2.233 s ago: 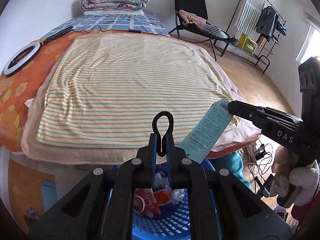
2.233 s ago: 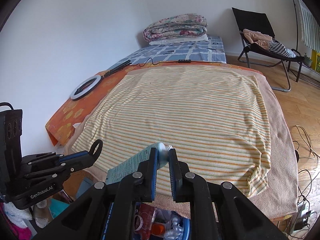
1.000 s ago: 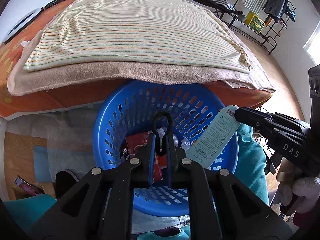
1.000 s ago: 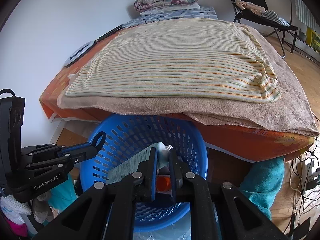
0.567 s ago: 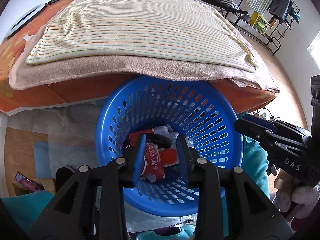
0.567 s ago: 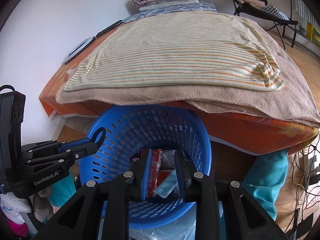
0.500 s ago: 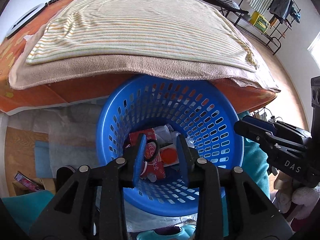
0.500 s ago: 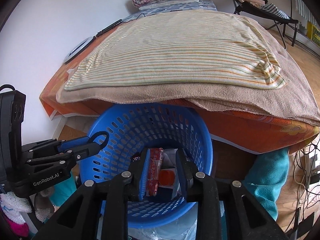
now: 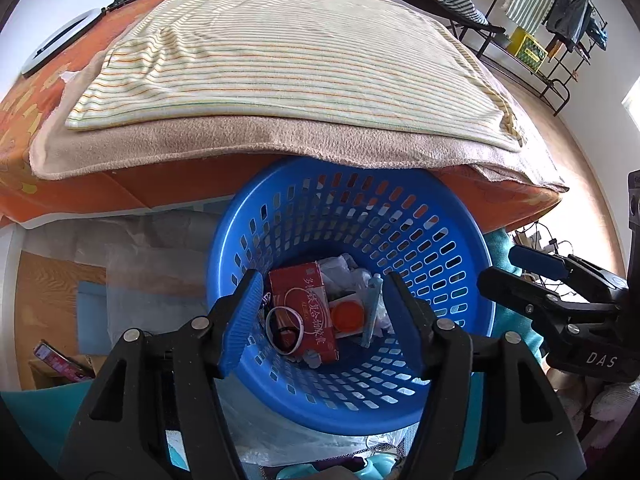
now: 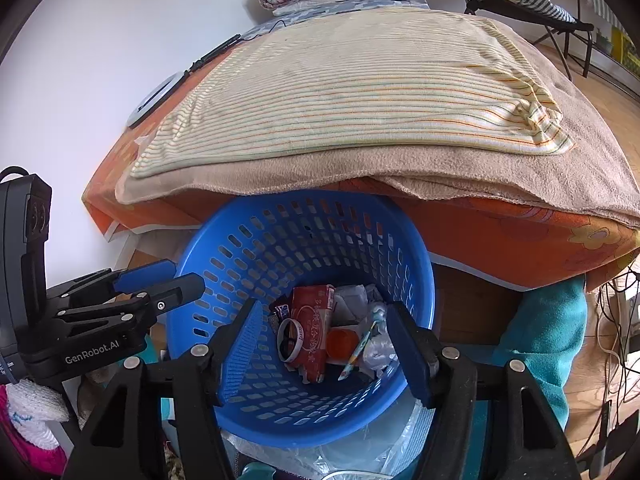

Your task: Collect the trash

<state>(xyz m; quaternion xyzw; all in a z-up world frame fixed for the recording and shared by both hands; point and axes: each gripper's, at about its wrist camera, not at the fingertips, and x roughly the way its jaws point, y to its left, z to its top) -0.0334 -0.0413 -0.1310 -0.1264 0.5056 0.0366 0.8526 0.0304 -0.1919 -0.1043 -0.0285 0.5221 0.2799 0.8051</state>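
Now both grippers hang over the basket [image 9: 352,400], the left gripper [image 9: 320,320] and right gripper [image 10: 324,344] opening with nothing between their jaws. Inside the basket lie a red pack [image 9: 304,304], a ring [image 9: 285,330], an orange cap [image 9: 347,314] and a tube [image 9: 371,308].

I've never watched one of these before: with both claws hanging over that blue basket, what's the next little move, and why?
Probably lift both away and look for more trash. The left gripper and right gripper are opening with nothing between their jaws, and the tube and black ring already lie in the basket beside the red packet. The striped blanket shows no trash from here.
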